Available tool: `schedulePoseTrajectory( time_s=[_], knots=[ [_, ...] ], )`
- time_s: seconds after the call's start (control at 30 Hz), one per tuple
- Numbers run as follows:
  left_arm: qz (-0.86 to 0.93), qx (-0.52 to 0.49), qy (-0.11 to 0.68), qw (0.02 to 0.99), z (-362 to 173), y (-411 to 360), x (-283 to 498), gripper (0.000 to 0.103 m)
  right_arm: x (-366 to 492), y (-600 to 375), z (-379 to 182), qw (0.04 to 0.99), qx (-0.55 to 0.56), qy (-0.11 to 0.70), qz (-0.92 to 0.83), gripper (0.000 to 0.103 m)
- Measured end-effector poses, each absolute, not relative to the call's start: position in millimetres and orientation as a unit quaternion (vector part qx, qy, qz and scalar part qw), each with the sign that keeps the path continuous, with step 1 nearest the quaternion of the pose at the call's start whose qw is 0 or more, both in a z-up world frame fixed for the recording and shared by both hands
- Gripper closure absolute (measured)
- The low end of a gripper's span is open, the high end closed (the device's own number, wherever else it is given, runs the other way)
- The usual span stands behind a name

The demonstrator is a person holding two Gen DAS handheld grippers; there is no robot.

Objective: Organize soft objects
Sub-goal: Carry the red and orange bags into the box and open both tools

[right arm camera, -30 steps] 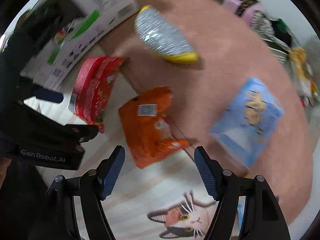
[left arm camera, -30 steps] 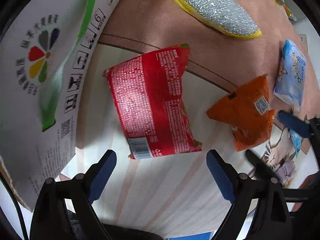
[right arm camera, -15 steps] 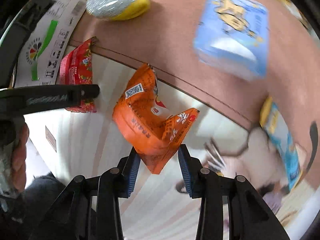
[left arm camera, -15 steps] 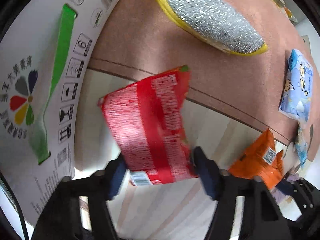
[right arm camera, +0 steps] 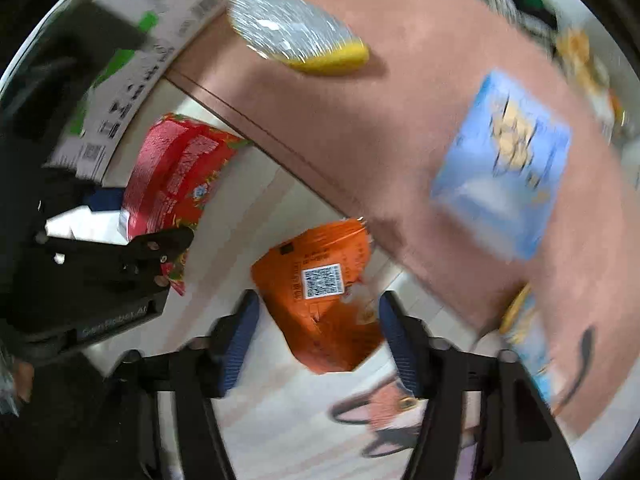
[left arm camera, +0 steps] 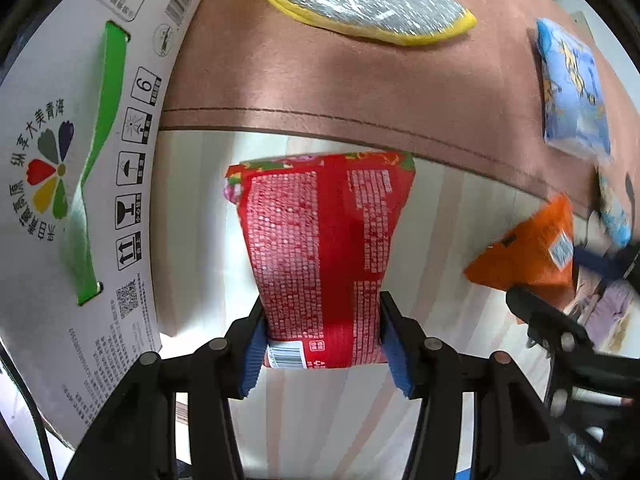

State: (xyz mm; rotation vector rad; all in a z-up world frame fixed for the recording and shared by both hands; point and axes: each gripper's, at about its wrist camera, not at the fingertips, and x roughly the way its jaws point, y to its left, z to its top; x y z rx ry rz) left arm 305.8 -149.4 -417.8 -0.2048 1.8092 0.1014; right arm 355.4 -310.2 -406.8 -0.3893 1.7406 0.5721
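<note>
While the left claw (left arm camera: 322,350) has just been closing and now pinches the red packet (left arm camera: 320,256) by its barcode end, long axis running away toward the pink mat (left arm camera: 360,92), a cardboard box (left arm camera: 80,160) sits left. Right claw (right arm camera: 316,338), also closing, squeezes the orange packet (right arm camera: 320,300); sponge (right arm camera: 292,32) and blue pack (right arm camera: 504,164) lie beyond.
</note>
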Motion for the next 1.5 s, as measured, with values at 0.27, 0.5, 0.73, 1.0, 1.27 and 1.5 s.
schedulePoseTrajectory(
  time_s=[0.27, 0.5, 0.73, 1.0, 1.27, 1.5],
  knots=[
    [0.052, -0.129, 0.783, 0.606, -411, -112, 318, 0.054, 363, -362, -407, 0.597, -0.047, 0.786, 0.154, 0.040],
    [0.050, -0.075, 0.779, 0.621, -402, -121, 317, 0.058, 339, -349, -417, 0.595, -0.052, 0.789, 0.141, 0.039],
    [0.024, -0.020, 0.754, 0.656, -368, -135, 300, 0.062, 311, -343, -435, 0.599, -0.067, 0.792, 0.098, 0.064],
    [-0.025, -0.041, 0.701, 0.711, -276, -94, 276, 0.062, 288, -337, -357, 0.650, 0.046, 0.753, 0.090, 0.075],
    [-0.039, -0.052, 0.650, 0.757, -200, 1, 259, 0.062, 273, -255, -267, 0.694, 0.082, 0.703, 0.128, 0.075],
    [0.006, -0.031, 0.655, 0.755, -220, 120, 272, 0.062, 261, -105, -248, 0.695, 0.097, 0.697, 0.151, 0.075]
  ],
)
